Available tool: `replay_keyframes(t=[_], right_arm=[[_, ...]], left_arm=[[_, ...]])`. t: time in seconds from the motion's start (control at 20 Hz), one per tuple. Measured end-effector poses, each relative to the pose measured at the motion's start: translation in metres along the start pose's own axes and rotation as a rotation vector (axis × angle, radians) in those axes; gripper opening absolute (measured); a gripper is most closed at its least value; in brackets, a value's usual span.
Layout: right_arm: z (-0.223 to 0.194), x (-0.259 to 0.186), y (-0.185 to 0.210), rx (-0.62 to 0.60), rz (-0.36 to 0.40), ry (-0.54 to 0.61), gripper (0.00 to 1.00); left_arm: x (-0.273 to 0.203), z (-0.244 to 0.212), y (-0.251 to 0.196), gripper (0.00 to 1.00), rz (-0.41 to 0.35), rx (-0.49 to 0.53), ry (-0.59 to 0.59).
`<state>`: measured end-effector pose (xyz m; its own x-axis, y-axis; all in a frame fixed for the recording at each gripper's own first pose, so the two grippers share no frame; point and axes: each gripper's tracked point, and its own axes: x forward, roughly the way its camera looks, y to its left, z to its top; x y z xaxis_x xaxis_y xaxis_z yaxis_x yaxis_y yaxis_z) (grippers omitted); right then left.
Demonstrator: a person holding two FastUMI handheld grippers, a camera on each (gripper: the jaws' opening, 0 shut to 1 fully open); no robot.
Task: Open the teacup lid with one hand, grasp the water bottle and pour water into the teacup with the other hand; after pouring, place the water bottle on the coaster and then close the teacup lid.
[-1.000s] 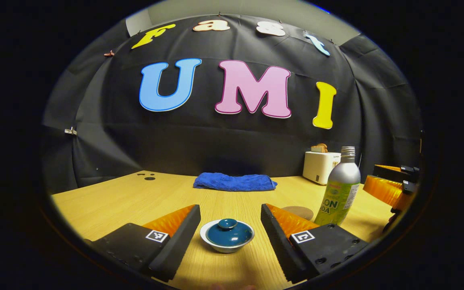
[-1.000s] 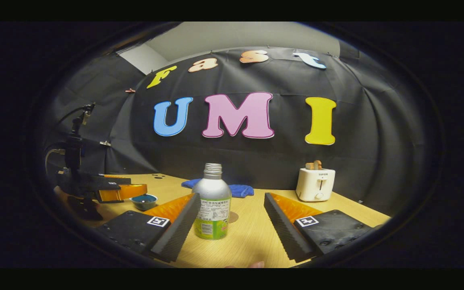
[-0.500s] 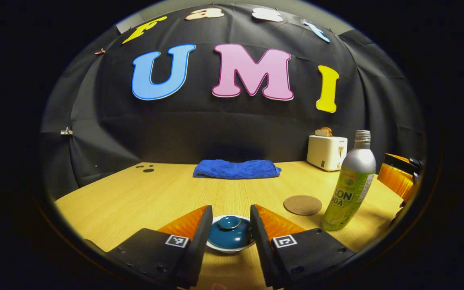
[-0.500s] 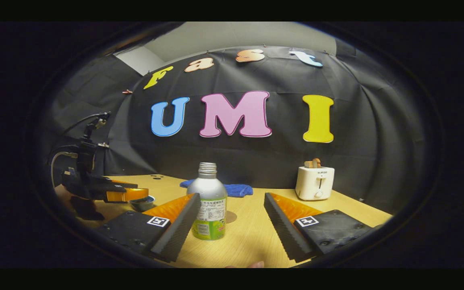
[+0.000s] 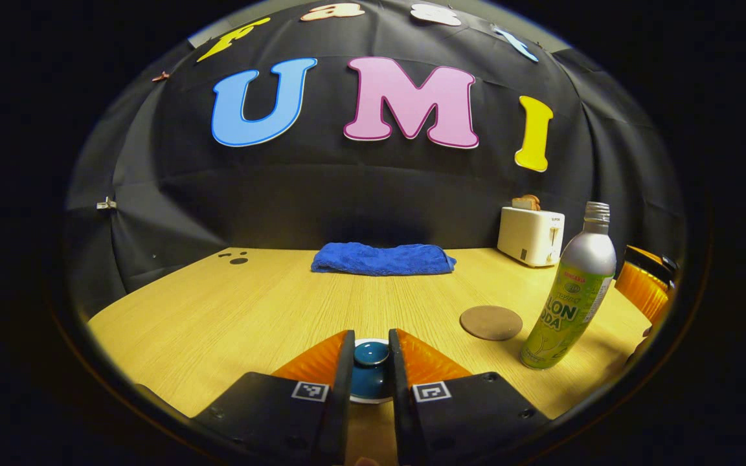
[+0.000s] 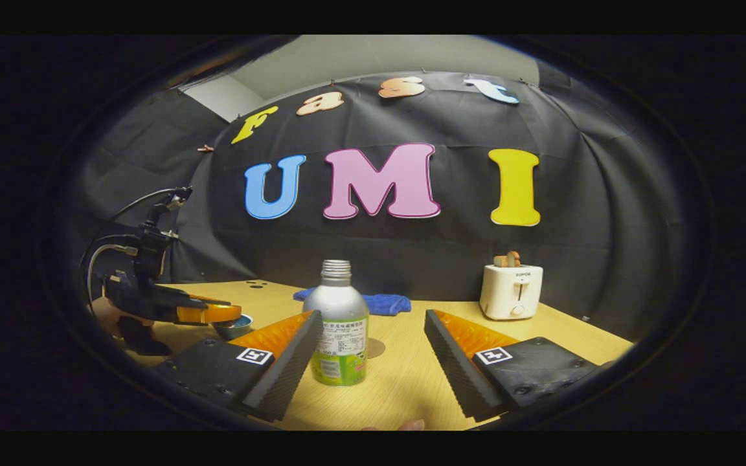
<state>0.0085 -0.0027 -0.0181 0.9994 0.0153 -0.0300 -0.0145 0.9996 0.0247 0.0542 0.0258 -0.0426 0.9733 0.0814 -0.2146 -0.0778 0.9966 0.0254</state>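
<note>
Left hand-held gripper (image 5: 370, 362): fingers drawn close together on either side of the round knob of the dark teal ceramic teacup lid (image 5: 371, 354). Whether both fingers pressed on the knob could not be told. The lid sat on the white-rimmed teacup (image 5: 368, 399), which stood near the near edge of the light wooden bench (image 5: 230, 310). In the right gripper view this same hand-held gripper (image 6: 214, 314) appeared at far left, low over the teal teacup (image 6: 232, 325), with cables rising from its body.

Right hand-held gripper (image 6: 370, 362): released, fingers spread wide apart and gripping nothing. Between them, nearer the left finger and farther off, stood the silver aluminium water bottle with a green label (image 6: 339, 333), upright on the bench (image 6: 405, 382), threaded neck uncapped; contact with the left finger could not be told. In the left gripper view the same bottle (image 5: 570, 291) stood upright at the right, with part of the right hand-held gripper (image 5: 645, 288) showing just beyond it at the edge.

Round brown coaster (image 5: 491, 322): flat on the bench, just left of the bottle and apart from it, right of the teacup, bare. In the right gripper view a sliver of it (image 6: 376, 347) showed just behind the bottle.

Folded blue towel (image 5: 383, 259): at the far edge of the bench, centre, against the black cloth wall.

White two-slot toaster (image 5: 531, 236): far right corner of the bench, with bread standing in its slots.

Small dark spots (image 5: 237, 259): far left on the bench surface.
</note>
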Motion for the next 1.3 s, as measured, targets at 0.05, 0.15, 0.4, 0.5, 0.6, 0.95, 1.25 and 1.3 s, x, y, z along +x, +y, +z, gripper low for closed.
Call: replay_keyframes(t=[0.05,0.15,0.4,0.5,0.6,0.95,1.25,1.3], right_arm=[[-0.003,0.001,0.003,0.004,0.009,0.011,0.98],[-0.012,0.004,0.012,0.016,0.028,0.038,0.98],[-0.03,0.017,0.026,0.061,0.05,0.109,0.98],[-0.036,0.026,0.032,0.057,0.053,0.13,0.98],[-0.037,0.034,0.035,0.053,0.045,0.133,0.98],[-0.035,0.055,0.039,-0.037,0.026,0.131,0.81],[0.012,0.087,0.046,-0.771,-0.003,0.067,0.78],[0.003,0.093,0.056,-0.812,0.024,0.09,0.78]], left_arm=[[-0.001,0.002,0.0,0.32,-0.001,-0.015,-0.016],[-0.005,0.007,0.0,0.32,-0.006,-0.036,-0.05],[-0.013,0.05,0.01,0.31,-0.003,-0.07,-0.16],[-0.017,0.066,0.019,0.32,-0.011,-0.137,-0.198],[-0.022,0.074,0.035,0.31,0.005,-0.165,-0.222],[-0.029,0.072,0.081,0.31,0.065,-0.181,-0.222],[-0.034,0.067,0.114,0.31,0.083,-0.216,-0.216],[-0.033,0.066,0.118,0.31,0.077,-0.234,-0.213]])
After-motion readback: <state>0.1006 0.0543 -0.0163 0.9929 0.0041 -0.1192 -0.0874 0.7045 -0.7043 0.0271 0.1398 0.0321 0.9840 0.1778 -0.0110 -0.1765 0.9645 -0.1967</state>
